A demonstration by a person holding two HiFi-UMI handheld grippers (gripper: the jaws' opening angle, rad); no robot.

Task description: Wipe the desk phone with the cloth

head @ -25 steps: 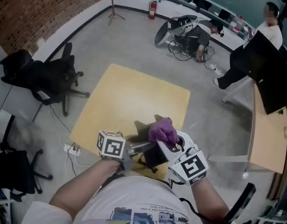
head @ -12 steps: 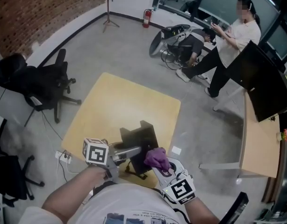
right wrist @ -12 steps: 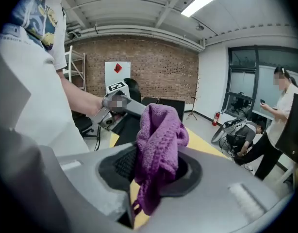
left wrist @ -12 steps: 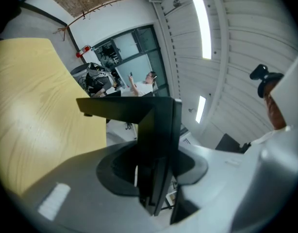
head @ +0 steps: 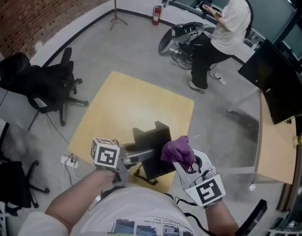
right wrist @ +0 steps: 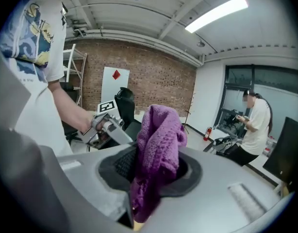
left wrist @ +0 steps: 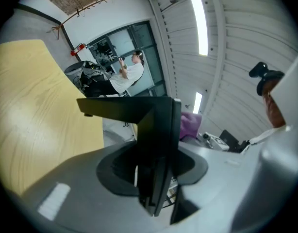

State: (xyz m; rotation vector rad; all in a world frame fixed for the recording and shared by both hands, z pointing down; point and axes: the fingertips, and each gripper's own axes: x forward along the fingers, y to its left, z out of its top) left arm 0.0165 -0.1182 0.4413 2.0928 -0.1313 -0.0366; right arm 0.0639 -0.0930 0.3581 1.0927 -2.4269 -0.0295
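My left gripper (head: 149, 155) is shut on the black desk phone (head: 152, 146), holding it over the near edge of the yellow table (head: 131, 102). In the left gripper view the phone (left wrist: 156, 140) stands edge-on between the jaws of the left gripper (left wrist: 153, 183). My right gripper (head: 181, 157) is shut on a purple cloth (head: 177, 150), which rests against the phone's right side. The cloth (right wrist: 156, 149) bunches up out of the right gripper (right wrist: 148, 181), with the phone's dark keypad (right wrist: 124, 162) just behind it. The cloth (left wrist: 190, 125) peeks out behind the phone.
A black office chair (head: 40, 85) stands left of the table. A power strip (head: 70, 161) lies on the floor at the near left. A person (head: 222, 26) stands at the back by cables and equipment. A dark monitor (head: 275, 85) sits on a desk at right.
The cloth has slid along the phone, from its top to its near right side and back up the right side. The person in the background has walked left.
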